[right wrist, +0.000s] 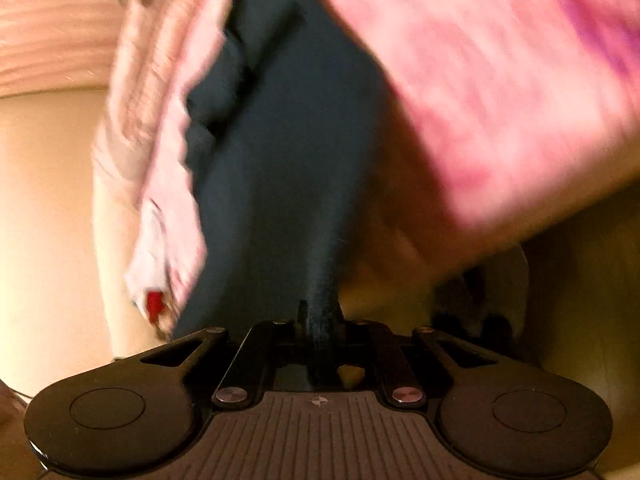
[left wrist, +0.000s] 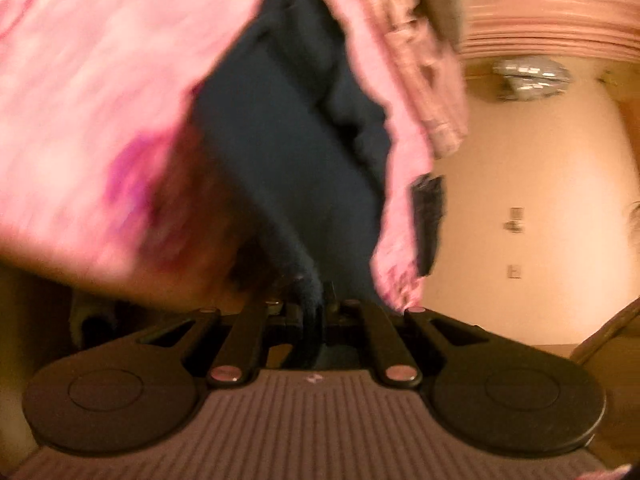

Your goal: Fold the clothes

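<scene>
Left wrist view: The left gripper [left wrist: 314,312] has its fingers pinched tight on a bunched edge of a dark navy garment [left wrist: 288,152], which rises from the grip and fills the middle of the frame, blurred.
Left view, surroundings: Pink patterned bedding [left wrist: 92,92] lies behind and to the left of the navy cloth; a pale wall [left wrist: 528,184] with a small fitting shows at the right, and a striped pink band [left wrist: 552,12] crosses the top right corner.
Right wrist view: The right gripper [right wrist: 320,320] likewise has its fingers closed narrow on a gathered edge of the same navy garment [right wrist: 280,152], the cloth running up and away from the grip.
Right view, surroundings: The pink bedding [right wrist: 500,80] spreads across the upper right; a paler pink striped cloth [right wrist: 160,100] hangs at the garment's left edge, with a small white and red patch [right wrist: 154,280] near its lower end. What that patch belongs to cannot be told through the blur.
Where the garment is: Held at two points, one in each gripper, the rest appearing to trail onto the bedding.
Step in hand: By the look of it, the garment is being held up by one edge, either to spread it or to carry that edge over.
Next move calls for: Both grips kept firm and level with each other, the edge drawn taut between them, then laid down evenly on the bedding so the fold falls straight.
Risk: Thin bunched cloth may slip from either pinch.
</scene>
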Demonstrator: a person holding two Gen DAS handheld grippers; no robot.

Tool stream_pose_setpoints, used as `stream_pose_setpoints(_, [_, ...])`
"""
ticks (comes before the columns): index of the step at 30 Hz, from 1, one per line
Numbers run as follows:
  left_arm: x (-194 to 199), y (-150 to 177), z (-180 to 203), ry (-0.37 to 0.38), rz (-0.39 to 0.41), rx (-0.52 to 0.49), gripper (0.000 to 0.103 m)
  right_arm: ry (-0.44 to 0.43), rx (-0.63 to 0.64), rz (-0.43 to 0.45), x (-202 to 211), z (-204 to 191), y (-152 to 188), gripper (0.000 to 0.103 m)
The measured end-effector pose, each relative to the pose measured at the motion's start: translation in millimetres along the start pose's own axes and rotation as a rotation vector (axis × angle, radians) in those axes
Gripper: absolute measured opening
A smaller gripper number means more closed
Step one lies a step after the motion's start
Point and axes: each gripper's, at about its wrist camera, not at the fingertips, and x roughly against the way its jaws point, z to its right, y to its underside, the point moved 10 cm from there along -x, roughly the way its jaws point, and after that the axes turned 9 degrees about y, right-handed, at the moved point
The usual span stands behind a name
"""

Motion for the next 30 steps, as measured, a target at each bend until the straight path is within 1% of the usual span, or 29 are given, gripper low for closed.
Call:
stream_pose_setpoints(2, [-7.7, -32.4, 16.5, 0.046, 0.028, -0.053, 0.005, -0.038, 0.029, 0.075, 6.0, -24.8, -33.4, 0.005])
stream_pose_setpoints(5, [-25.6, -91.9, 32.9, 0.115, 0.085, -0.104, 0.005, -0.091, 0.083, 0.173, 9.2, -61.7, -88.3, 0.005])
stream_pose_setpoints(7, [-39.9, -134.3, 40.8, 0.150, 0.126, -0.134, 0.005, -0.098, 0.107, 0.225, 3.3, -85.4, -129.1, 0.005])
stream_pose_setpoints(10, [-69.0, -201.0, 43.9, 0.171, 0.190, -0.135, 0.006, -0.106, 0.095, 0.286, -13.2, -110.2, -192.0, 0.005])
stream_pose_setpoints(11, [-80.2, -222.3, 39.1, 0.161, 0.216, -0.112, 0.006, -0.096, 0.069, 0.300, -22.3, -112.6, -212.9, 0.005])
stream_pose_setpoints(12, [-92.0, -242.9, 30.7, 0.138, 0.244, -0.075, 0.011, -0.080, 0.035, 0.313, -30.3, -111.2, -232.6, 0.005])
stream_pose_setpoints(13, [-100.0, -264.6, 20.5, 0.114, 0.274, -0.031, 0.023, -0.064, 0.000, 0.326, -38.3, -109.7, -252.2, 0.006])
stream_pose_setpoints(14, [-104.9, -282.8, 9.9, 0.081, 0.307, 0.013, 0.025, -0.039, -0.049, 0.336, -44.9, -103.2, -270.9, 0.029])
stream_pose_setpoints(15, [-109.3, -298.0, -0.3, 0.046, 0.340, 0.053, 0.025, -0.006, -0.102, 0.359, -50.1, -95.2, -286.0, 0.065])
stream_pose_setpoints(16, [-111.8, -309.5, -7.7, 0.018, 0.357, 0.077, 0.026, 0.026, -0.148, 0.396, -54.8, -89.3, -298.6, 0.074])
stream_pose_setpoints(18, [-113.6, -319.1, -12.9, -0.019, 0.343, 0.069, 0.027, 0.068, -0.156, 0.445, -55.9, -85.2, -308.9, 0.075])
stream_pose_setpoints(21, [-113.1, -316.2, -17.3, -0.079, 0.285, 0.001, 0.027, 0.124, -0.080, 0.469, -54.6, -84.4, -303.7, 0.075])
stream_pose_setpoints(24, [-115.4, -309.7, -22.4, -0.142, 0.225, -0.085, 0.027, 0.244, 0.072, 0.467, -55.2, -78.6, -290.0, 0.075])
stream_pose_setpoints(26, [-117.6, -305.4, -21.4, -0.164, 0.196, -0.152, 0.027, 0.315, 0.188, 0.472, -59.9, -78.2, -281.1, 0.074])
stream_pose_setpoints(28, [-123.5, -300.9, -17.4, -0.191, 0.153, -0.237, 0.028, 0.361, 0.309, 0.470, -64.1, -80.8, -269.7, 0.072])
stream_pose_setpoints(30, [-132.6, -296.5, -11.0, -0.229, 0.085, -0.347, 0.029, 0.392, 0.420, 0.464, -66.5, -84.3, -258.3, 0.072])
